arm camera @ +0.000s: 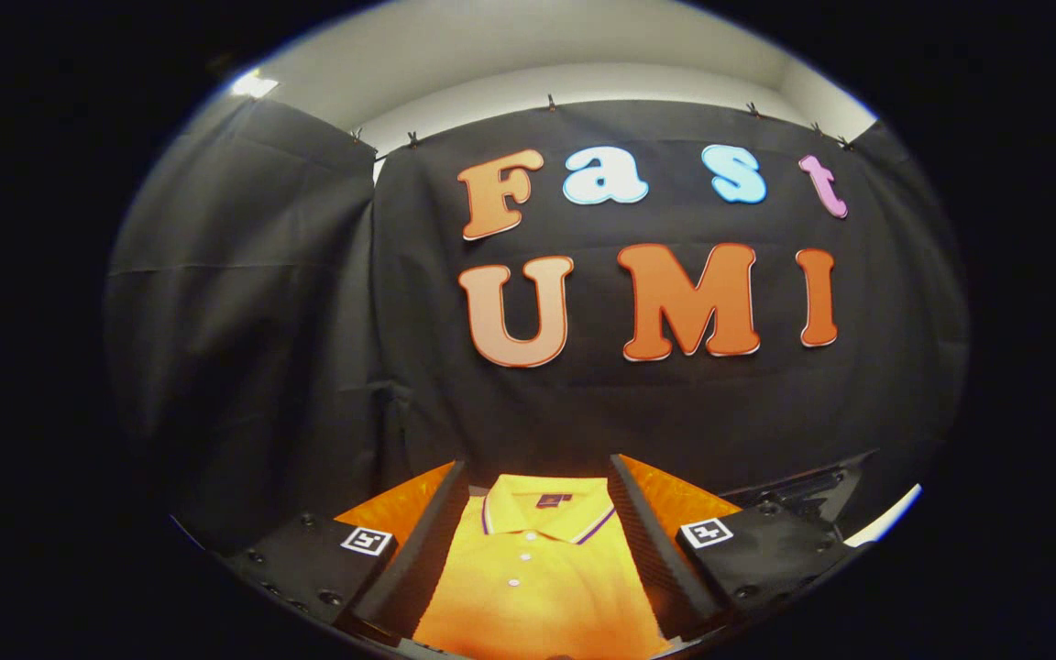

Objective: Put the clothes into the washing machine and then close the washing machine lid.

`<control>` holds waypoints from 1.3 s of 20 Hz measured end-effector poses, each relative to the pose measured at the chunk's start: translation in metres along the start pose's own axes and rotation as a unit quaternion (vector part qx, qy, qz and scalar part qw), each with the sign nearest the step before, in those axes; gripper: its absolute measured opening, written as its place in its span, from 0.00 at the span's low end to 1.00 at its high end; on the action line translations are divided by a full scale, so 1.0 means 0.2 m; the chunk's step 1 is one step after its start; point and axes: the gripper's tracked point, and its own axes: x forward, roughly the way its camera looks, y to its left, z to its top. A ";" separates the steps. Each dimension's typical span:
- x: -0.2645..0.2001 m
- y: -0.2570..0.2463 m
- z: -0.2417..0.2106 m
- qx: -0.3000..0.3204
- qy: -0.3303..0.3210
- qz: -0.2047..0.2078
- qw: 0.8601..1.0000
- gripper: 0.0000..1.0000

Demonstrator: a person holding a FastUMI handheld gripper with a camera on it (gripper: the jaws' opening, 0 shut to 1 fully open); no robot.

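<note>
A yellow polo shirt (537, 568) lies flat below me, collar pointing away, with a row of white buttons down its placket. My gripper (539, 486) hangs above it with its two fingers spread wide, one on each side of the shirt's collar and chest. Nothing is held between the fingers, and I cannot tell whether they touch the fabric.
The shirt rests on an orange surface (684, 500) that shows outside each finger. The black cloth wall (308, 321) stands close behind it. A dark object (808, 486) and a white edge (890, 518) show beyond the right finger.
</note>
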 end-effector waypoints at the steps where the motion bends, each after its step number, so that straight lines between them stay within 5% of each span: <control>1: 0.03 0.03 -0.04 0.001 0.009 0.003 1.000 0.98; 18: 0.32 0.04 -0.74 0.015 0.192 -0.078 0.978 0.99; 26: 0.32 0.06 -0.79 0.025 0.216 -0.051 0.975 0.99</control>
